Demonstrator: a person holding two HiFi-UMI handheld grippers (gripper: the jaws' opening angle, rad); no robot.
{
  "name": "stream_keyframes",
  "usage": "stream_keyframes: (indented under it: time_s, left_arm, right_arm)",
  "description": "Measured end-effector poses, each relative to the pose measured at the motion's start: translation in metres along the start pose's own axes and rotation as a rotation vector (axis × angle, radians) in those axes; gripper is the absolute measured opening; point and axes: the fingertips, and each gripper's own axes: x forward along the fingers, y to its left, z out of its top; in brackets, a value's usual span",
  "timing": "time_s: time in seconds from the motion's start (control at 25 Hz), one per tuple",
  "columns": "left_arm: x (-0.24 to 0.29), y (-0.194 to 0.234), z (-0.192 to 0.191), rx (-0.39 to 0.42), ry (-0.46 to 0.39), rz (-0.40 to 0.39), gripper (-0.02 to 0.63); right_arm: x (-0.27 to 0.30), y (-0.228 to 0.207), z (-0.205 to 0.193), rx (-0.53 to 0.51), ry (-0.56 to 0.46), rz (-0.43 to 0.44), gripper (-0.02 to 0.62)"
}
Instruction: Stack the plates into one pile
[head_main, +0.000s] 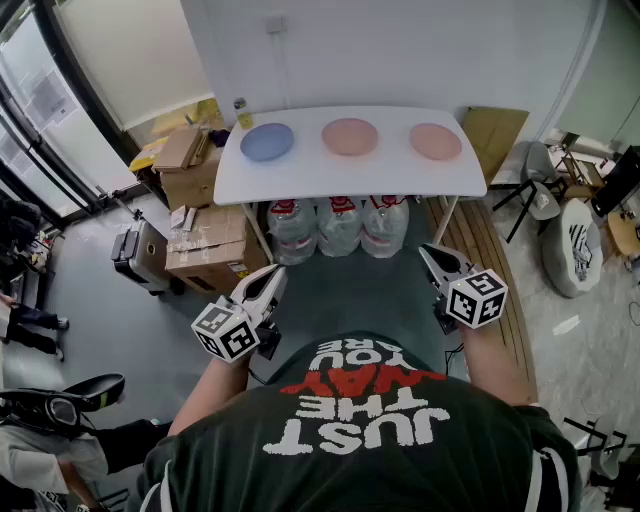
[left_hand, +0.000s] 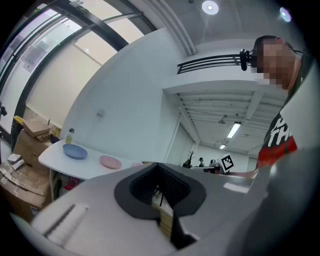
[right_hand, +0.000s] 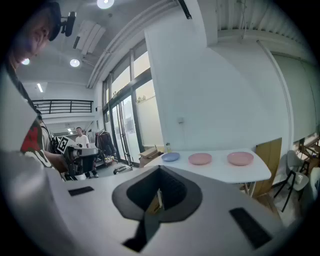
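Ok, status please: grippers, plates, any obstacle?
Left gripper and right gripper shut, empty, held short of the white table. Round blue plate and two round pink plates lie apart in a row, unstacked. Small bottle stands at the table's back left corner.

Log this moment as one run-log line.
table: blue plate, middle pink plate, right pink plate, unstacked | left claw: shut, empty | right claw: shut, empty

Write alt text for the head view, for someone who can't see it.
Three plates sit apart in a row on a white table: a blue plate at left, a middle pink plate, and a right pink plate. The person stands back from the table, holding the left gripper and right gripper shut and empty near their body.
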Motion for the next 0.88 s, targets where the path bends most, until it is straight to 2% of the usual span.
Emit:
stream_keyframes:
  time_s: [0.68, 0.88]
  left_arm:
    - [0.017, -0.015, 0.003, 0.006, 0.011, -0.003, -0.002]
    - [0.026, -0.023, 0.001, 0.018, 0.013, 0.005, 0.000]
  right_arm:
    - [-0.004, -0.013, 0.011, -0.030, -0.003, 0.010, 0.003]
    - [-0.010, -0.025, 0.013, -0.010, -0.018, 0.003, 0.005]
